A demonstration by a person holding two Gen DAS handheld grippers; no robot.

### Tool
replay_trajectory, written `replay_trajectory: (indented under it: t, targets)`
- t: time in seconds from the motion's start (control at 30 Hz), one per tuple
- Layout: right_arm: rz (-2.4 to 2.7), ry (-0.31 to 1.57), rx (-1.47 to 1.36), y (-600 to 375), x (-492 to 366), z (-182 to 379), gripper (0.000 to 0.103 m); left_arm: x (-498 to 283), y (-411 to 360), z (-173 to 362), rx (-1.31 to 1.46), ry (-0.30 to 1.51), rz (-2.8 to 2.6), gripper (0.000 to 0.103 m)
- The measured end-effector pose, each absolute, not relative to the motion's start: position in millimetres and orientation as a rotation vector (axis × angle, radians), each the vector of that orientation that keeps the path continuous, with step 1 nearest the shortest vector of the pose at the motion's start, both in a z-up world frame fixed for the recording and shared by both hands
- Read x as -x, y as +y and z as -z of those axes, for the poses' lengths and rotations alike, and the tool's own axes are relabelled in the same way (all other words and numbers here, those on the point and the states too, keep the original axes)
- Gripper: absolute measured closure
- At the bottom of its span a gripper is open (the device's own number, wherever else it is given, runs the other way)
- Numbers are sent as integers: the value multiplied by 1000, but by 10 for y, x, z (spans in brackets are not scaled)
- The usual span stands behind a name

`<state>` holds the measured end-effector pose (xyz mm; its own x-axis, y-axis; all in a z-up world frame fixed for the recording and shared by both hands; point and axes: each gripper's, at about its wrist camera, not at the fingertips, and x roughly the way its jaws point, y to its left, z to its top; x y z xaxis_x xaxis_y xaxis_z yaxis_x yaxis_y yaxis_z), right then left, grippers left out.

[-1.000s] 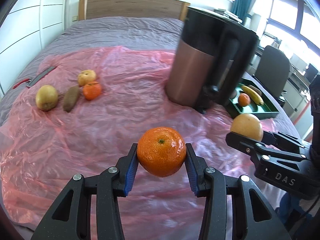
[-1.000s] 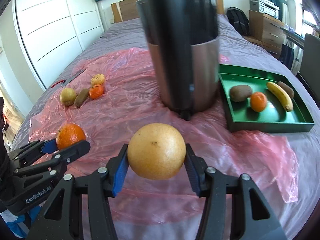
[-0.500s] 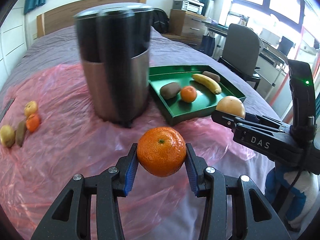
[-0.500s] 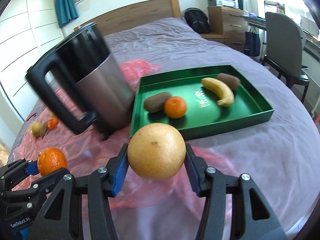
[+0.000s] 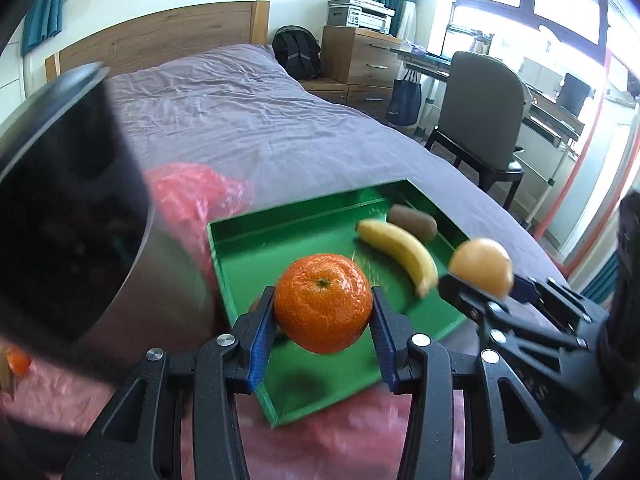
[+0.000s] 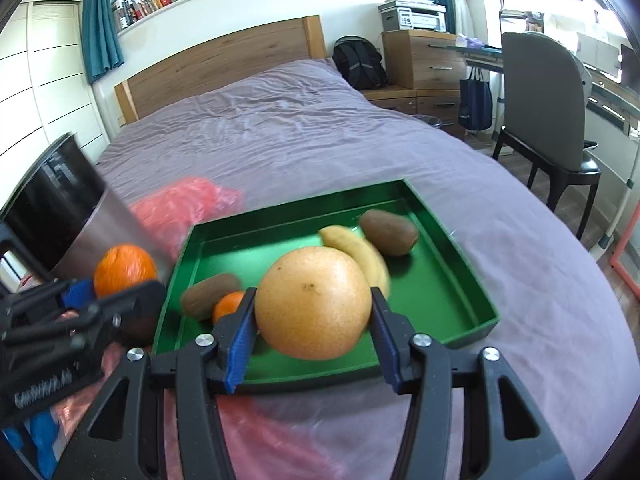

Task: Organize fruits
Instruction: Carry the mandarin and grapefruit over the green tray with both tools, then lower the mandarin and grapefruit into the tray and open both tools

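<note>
Left wrist view: my left gripper pinches the tangerine between its blue pads, with the green tray just beyond the jaws holding a banana and a kiwi, and the metal kettle off to the left. Right wrist view: my right gripper clamps the yellow pear between its pads, over the tray's near edge, and beyond the jaws I see a second kiwi and a small orange lying together.

R gripper clamps grapefruit | over green tray | L gripper w/ orange
</note>
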<state>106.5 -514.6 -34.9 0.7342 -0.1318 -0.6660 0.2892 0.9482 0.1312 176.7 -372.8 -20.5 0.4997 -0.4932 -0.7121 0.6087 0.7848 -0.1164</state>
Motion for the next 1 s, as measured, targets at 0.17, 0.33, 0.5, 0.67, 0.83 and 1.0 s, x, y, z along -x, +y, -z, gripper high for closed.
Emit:
replay_trajectory:
  t: [0.17,0.33,0.5,0.67,0.83,1.0]
  targets:
    - [308,719,-216,-5543,-1198,480,62,-2207,-4101,385,-167,851,611,64]
    - [360,746,-224,-5824,-1289,671,62,-2566,-4308,670,-172,919,534,64]
    - [368,781,-228,-5903,-1337,853,62,-2777,-4333,885,-204,959,470,64]
    - [372,811,-236,-5935,-1327,988,62,-2832,-4315,1022,-221,985,449,64]
    - [370,826,-214,-5887,-1360,1027,62,-2830,-4333,1105,-228,1013,458,64]
    - [378,840,-190,-5869,-1372,1047,61,-2851,-4319,1132,-228,1025,465,63]
